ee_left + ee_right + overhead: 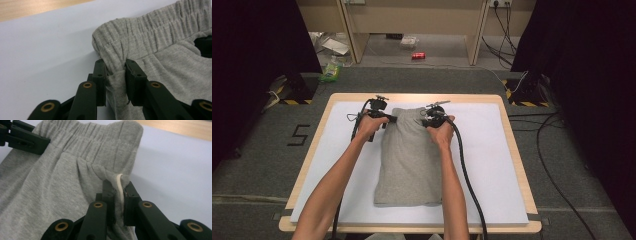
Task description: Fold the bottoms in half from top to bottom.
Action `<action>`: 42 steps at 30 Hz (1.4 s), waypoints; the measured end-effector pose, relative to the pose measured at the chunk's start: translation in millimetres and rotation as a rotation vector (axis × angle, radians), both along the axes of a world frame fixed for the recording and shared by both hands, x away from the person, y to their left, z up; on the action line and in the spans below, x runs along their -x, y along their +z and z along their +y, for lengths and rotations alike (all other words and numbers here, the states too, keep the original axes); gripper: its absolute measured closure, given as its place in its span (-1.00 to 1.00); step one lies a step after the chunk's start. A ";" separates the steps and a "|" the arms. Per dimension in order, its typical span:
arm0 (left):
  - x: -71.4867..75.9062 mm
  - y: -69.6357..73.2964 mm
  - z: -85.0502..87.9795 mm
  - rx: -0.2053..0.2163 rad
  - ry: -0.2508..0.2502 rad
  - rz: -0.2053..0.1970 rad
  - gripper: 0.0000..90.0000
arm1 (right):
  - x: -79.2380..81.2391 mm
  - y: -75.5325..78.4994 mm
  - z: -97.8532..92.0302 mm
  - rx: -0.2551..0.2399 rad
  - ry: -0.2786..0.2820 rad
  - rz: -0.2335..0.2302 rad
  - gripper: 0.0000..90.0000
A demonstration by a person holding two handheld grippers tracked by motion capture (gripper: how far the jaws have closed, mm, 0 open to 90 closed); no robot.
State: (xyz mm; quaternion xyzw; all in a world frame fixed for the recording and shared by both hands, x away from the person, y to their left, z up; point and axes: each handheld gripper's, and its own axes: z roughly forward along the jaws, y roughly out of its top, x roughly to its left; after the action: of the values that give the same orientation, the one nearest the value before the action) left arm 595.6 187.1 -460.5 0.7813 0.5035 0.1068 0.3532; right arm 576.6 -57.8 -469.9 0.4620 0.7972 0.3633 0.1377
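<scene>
Grey pants (410,155): no readable label; left gripper (115,75), right gripper (119,192) jaws clamp waistband corners.

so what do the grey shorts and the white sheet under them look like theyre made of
The grey shorts look like soft heathered knit jersey, probably cotton blend: fine ribbing, a gathered elastic waistband, folds bunching where the left gripper and right gripper pinch it. The white sheet looks smooth, matte and rigid, perhaps foam board or plastic; it's hard to say which.
</scene>
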 end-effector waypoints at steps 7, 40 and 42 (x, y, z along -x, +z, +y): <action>1.4 21.1 -0.2 0.025 -0.009 -0.049 0.60 | 1.8 18.2 -4.8 -0.023 0.007 -0.048 0.86; 93.4 76.6 21.7 0.114 -0.220 -0.233 0.59 | 97.1 75.1 -27.5 -0.097 0.233 -0.229 0.86; 104.7 77.9 22.7 0.120 -0.237 -0.249 0.59 | 104.3 74.3 -29.2 -0.102 0.241 -0.230 0.86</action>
State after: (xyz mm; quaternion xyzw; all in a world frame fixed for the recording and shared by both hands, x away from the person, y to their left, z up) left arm 491.0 209.8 -382.6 0.7933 0.3655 0.1301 0.4692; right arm 472.3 -87.0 -395.6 0.3246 0.8064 0.4676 0.1601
